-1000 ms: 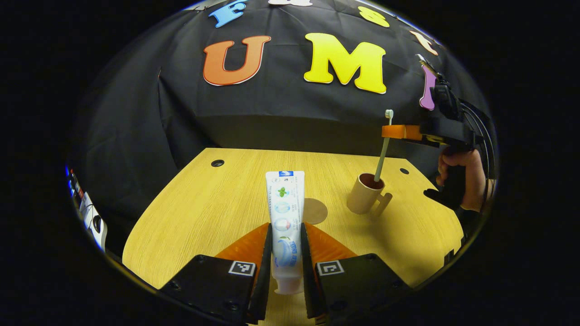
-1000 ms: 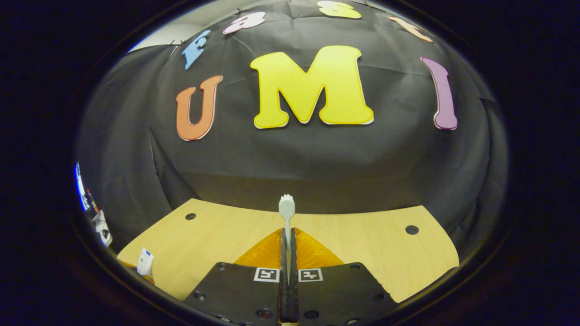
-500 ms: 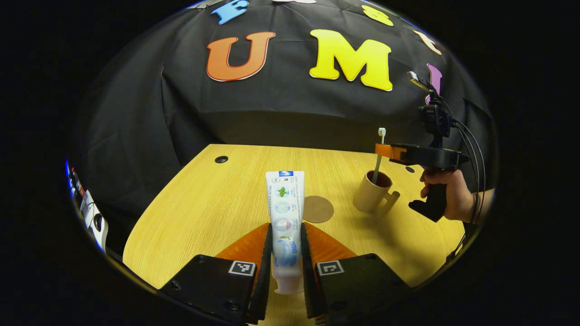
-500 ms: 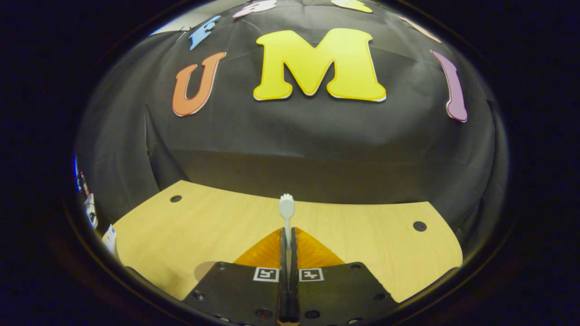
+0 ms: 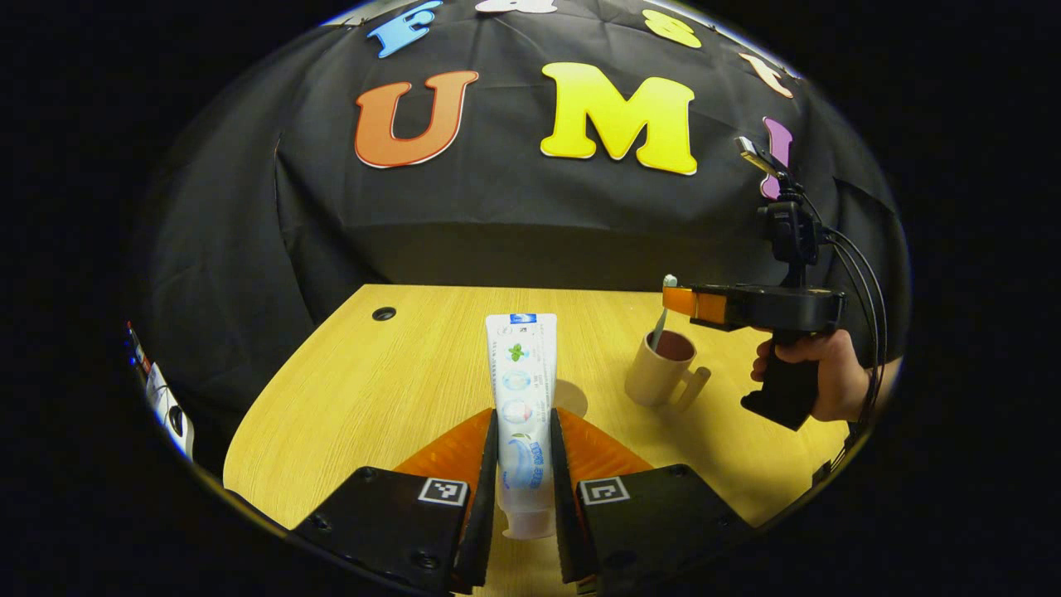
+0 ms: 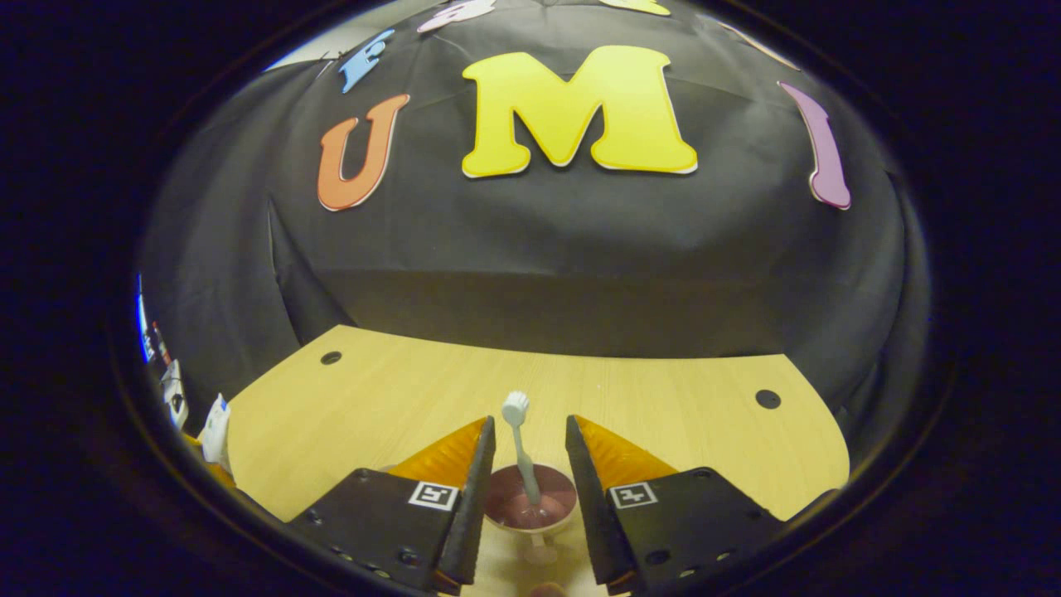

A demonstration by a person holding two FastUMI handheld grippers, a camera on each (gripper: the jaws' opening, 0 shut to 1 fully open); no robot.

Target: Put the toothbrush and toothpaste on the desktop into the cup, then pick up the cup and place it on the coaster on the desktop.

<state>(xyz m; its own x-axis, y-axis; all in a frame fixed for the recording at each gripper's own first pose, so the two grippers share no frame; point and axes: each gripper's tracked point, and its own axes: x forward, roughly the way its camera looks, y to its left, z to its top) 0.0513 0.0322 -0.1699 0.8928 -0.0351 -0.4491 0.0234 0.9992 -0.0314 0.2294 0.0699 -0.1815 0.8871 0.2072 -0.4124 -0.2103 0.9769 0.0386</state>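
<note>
Left tongs point(image 5: 524, 464): closed on the white printed toothpaste tube point(image 5: 521, 398), lifted above the light wooden desk point(image 5: 390, 390).
Right tongs point(image 6: 525, 473): spread apart, gripping nothing, around the beige handled cup point(image 6: 530, 504).
White toothbrush point(image 6: 520, 448): stands tilted in the cup, its lower end hidden.
Round brown coaster point(image 5: 574, 396): mostly hidden behind the tube.

The left gripper point(image 5: 524, 464) is clamping both fingers on the toothpaste tube point(image 5: 520, 390), pointing forward. The right gripper point(image 6: 526, 489), gripped by a hand point(image 5: 816, 373), is holding its jaws spread apart, level above the bench point(image 5: 398, 373).
</note>
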